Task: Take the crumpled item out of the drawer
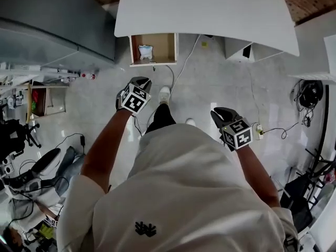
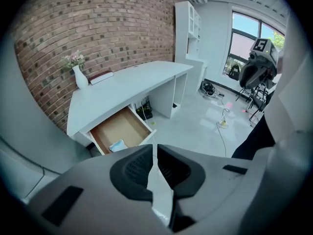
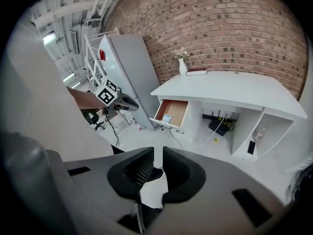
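The person stands well back from the desk. The left gripper [image 1: 137,85] is clenched on nothing, its jaws pressed together in its own view. The right gripper [image 1: 227,117] hangs lower at the person's side. Its jaws are also drawn in to a narrow slit, with only floor showing through.

Between the person and the furniture lies pale, glossy floor [image 1: 210,88]. One white shoe [image 1: 164,93] steps forward on it. A thin white cable [image 1: 184,62] trails across it toward the desk, so I'd mind my feet there.

Farther on, the wooden drawer with a white front [image 1: 164,47] is already pulled out from under the white counter [image 1: 210,9]. The crumpled pale blue-and-white item [image 1: 145,51] still lies inside, near the drawer's left front corner. So opening looks done, while approaching, reaching in, gripping and lifting out all remain.

On the counter, against the red brick wall [image 2: 98,23], stand a white vase of flowers [image 2: 79,76] and a flat book [image 2: 100,77], both clear of the drawer.
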`<state>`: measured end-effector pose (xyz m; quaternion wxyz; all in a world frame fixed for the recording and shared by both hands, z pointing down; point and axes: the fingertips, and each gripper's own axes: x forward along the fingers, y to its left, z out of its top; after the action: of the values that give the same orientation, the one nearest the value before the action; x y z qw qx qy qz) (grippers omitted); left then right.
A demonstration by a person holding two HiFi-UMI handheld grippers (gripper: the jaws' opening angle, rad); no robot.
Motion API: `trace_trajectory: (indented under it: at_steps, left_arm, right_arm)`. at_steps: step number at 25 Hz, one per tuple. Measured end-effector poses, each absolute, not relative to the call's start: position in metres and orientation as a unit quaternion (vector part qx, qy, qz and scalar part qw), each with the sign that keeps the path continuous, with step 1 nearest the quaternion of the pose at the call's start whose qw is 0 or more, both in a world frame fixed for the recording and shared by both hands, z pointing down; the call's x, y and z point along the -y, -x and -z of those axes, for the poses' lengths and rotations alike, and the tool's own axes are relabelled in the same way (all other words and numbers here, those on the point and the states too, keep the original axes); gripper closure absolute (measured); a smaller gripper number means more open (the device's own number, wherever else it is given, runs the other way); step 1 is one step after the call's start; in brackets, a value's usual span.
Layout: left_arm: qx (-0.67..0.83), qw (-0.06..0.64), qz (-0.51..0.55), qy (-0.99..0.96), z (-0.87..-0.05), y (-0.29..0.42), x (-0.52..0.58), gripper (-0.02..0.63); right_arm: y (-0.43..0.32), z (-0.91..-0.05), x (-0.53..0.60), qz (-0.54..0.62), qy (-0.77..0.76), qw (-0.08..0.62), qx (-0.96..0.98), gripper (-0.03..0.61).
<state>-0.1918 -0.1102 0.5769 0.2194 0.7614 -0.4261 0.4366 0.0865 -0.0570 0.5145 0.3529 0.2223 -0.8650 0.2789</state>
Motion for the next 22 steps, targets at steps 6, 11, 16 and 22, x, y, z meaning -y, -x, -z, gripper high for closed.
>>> trace_trajectory:
  at_steps: [6, 11, 16, 22]
  left_arm:
    - [0.396, 0.194, -0.491, -0.751, -0.64, 0.273, 0.199, 0.586]
    - [0.364, 0.18, -0.538, -0.739, -0.703, 0.307, 0.247, 0.586]
    - [0.321, 0.171, -0.577, -0.731, -0.771, 0.33, 0.284, 0.578]
    - [0.278, 0.152, -0.607, -0.729, -0.829, 0.343, 0.312, 0.48]
  right_arm:
    - [-0.02, -0.53, 0.096, -0.32, -0.246, 0.36, 0.841, 0.499]
    - [0.015, -0.546, 0.117, -0.341, -0.246, 0.378, 0.825, 0.499]
    - [0.035, -0.565, 0.141, -0.365, -0.252, 0.391, 0.807, 0.499]
    - [0.047, -0.59, 0.157, -0.393, -0.262, 0.41, 0.78, 0.499]
